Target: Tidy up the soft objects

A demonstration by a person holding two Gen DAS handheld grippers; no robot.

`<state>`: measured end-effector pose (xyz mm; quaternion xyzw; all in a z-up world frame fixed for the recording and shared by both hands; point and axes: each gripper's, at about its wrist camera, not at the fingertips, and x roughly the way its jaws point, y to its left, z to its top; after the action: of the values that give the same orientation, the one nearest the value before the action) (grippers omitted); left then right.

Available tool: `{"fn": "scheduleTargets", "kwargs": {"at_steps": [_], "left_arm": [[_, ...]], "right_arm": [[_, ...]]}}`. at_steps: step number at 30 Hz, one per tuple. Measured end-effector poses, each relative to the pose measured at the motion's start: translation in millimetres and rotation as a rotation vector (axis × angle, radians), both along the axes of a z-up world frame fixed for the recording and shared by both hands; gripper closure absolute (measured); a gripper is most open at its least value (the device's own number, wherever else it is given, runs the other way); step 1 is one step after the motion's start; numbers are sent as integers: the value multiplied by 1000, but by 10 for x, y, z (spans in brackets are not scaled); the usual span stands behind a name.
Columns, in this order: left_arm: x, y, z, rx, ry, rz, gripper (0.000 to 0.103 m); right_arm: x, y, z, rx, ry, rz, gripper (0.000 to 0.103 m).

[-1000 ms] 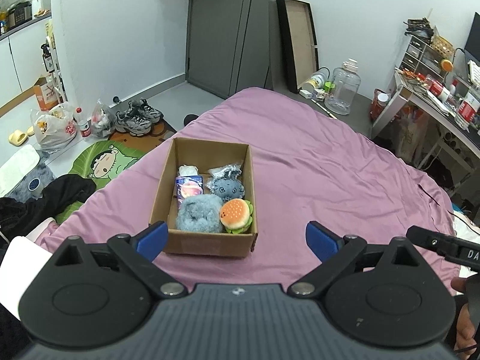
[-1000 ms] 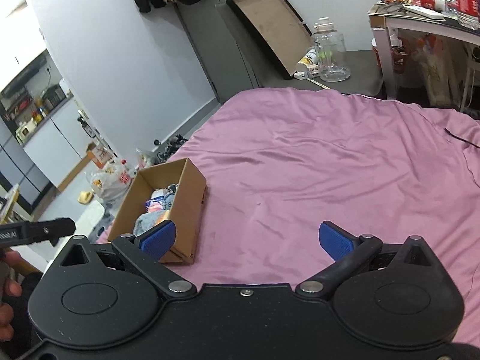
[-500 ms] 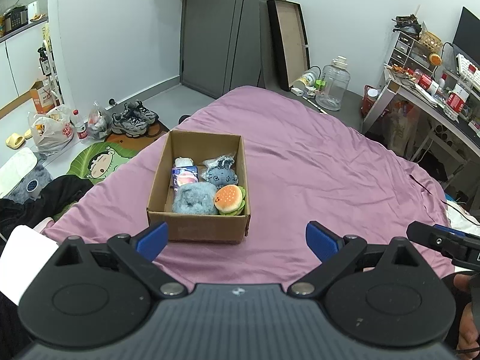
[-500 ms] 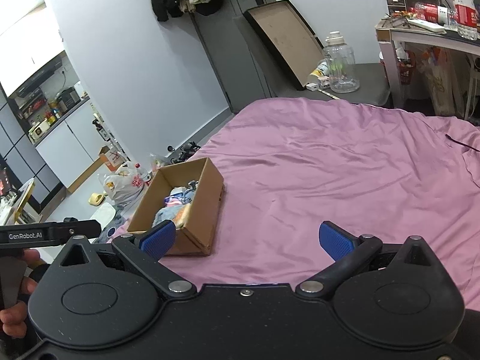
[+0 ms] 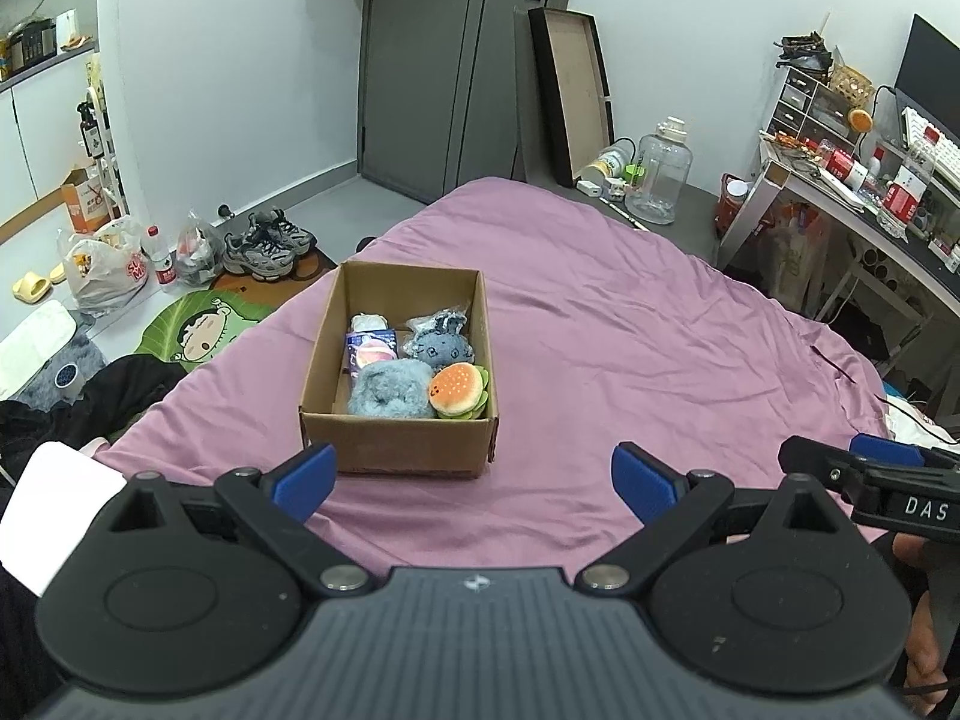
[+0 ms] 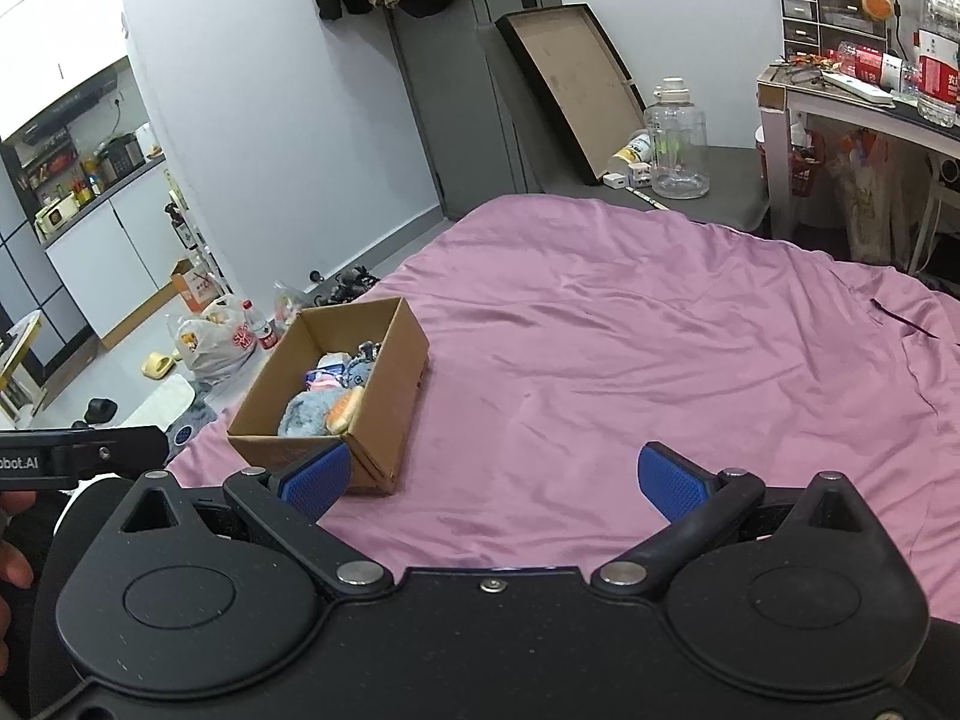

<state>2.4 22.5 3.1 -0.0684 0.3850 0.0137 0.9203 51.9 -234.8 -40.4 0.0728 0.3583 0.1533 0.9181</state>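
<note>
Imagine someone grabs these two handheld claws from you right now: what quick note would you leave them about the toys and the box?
Left gripper: open, empty, held short of the cardboard box.
Right gripper: open, empty, over the purple bedspread, to the right of the box.
Toys: burger plush, fluffy blue plush, grey-blue plush and a pink packaged item all lie inside the box.
Done: no soft toys visible loose on the bed.
Left: probably nothing but checking the hidden edges of the bed.

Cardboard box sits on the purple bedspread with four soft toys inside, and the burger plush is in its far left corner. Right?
Not quite. The burger plush is in the near right corner of the cardboard box, beside the fluffy blue plush. The left wrist view shows it. The box does sit on the purple bedspread.
</note>
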Motion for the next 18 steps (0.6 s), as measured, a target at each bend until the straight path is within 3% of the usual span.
{"fn": "scheduleTargets", "kwargs": {"at_steps": [18], "left_arm": [[-12,97,-62,8,14,20,5]], "right_arm": [[-19,127,2,-63,-5,6,0]]}}
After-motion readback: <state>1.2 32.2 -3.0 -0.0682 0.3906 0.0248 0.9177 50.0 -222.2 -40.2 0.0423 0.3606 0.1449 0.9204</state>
